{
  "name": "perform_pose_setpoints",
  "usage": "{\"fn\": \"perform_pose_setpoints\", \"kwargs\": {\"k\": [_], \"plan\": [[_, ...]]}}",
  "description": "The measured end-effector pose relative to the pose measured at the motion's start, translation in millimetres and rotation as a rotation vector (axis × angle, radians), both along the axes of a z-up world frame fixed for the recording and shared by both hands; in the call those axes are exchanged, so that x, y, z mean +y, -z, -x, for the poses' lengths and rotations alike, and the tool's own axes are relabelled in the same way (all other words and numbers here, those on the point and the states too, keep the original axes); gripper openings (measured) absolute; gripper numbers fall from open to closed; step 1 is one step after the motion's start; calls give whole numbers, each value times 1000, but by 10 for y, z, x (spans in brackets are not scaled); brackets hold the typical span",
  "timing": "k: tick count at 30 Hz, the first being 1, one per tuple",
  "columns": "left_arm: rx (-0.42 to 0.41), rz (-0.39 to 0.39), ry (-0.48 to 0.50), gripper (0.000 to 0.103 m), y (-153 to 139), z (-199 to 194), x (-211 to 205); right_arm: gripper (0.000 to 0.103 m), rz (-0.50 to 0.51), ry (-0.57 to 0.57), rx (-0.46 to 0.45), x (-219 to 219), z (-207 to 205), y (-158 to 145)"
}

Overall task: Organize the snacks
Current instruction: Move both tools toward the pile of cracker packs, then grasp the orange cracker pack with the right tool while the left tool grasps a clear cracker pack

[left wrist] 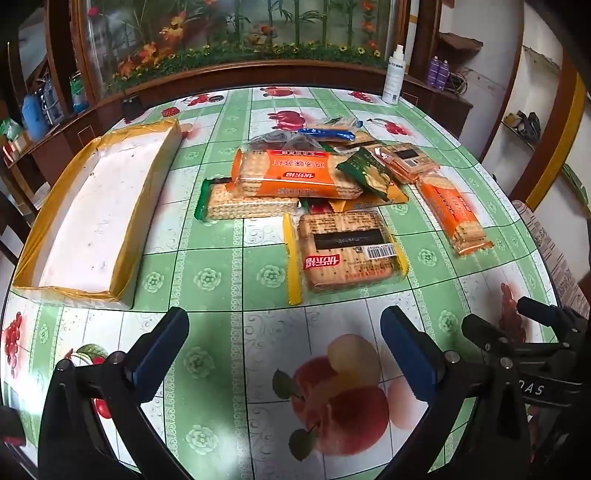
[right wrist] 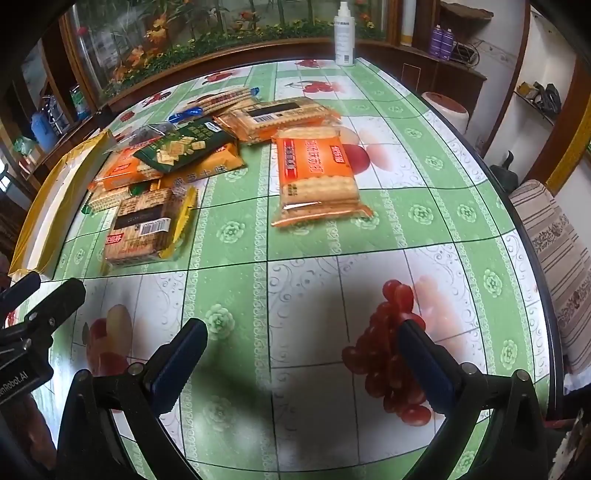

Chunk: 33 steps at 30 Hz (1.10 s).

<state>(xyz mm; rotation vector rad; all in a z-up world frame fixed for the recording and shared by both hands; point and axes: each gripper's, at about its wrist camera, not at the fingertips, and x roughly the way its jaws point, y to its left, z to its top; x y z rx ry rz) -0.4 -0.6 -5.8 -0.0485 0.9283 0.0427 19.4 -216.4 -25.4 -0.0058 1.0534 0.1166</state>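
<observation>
Several biscuit packets lie heaped mid-table. Nearest the left gripper (left wrist: 284, 325) is a yellow-edged cracker packet (left wrist: 347, 251), label side up. Behind it sit an orange packet (left wrist: 295, 177), a green-edged packet (left wrist: 247, 201) and a dark green packet (left wrist: 369, 173). Another orange packet (right wrist: 317, 177) lies apart, straight ahead of the right gripper (right wrist: 304, 336). An empty shallow box (left wrist: 92, 221) with yellow taped rims stands at the left. Both grippers hover open above the tablecloth, nothing between their fingers. The right gripper (left wrist: 524, 314) shows at the right edge of the left wrist view.
A white spray bottle (right wrist: 344, 35) stands at the table's far edge. The green fruit-print tablecloth (right wrist: 295, 295) covers a round table whose edge curves close on the right. A striped cushion (right wrist: 554, 240) sits beyond that edge. A wooden cabinet with flowers lines the back.
</observation>
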Motion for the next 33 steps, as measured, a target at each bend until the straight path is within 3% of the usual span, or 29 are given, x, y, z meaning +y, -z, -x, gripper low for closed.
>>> {"fn": "perform_pose_setpoints", "kwargs": {"k": [6, 17, 24, 28, 33], "plan": [[-33, -19, -24, 103, -41, 2, 26, 103, 1, -5, -4, 23, -27, -25], [5, -45, -108, 103, -234, -251, 486, 103, 7, -29, -34, -98, -317, -230], [24, 29, -78, 103, -385, -511, 305, 103, -5, -43, 14, -242, -831, -256], [94, 155, -84, 103, -352, -705, 231, 103, -1, -47, 73, -189, -1086, -186], [174, 223, -117, 103, -212, -884, 73, 103, 45, -25, 132, -145, -1320, -27]]}}
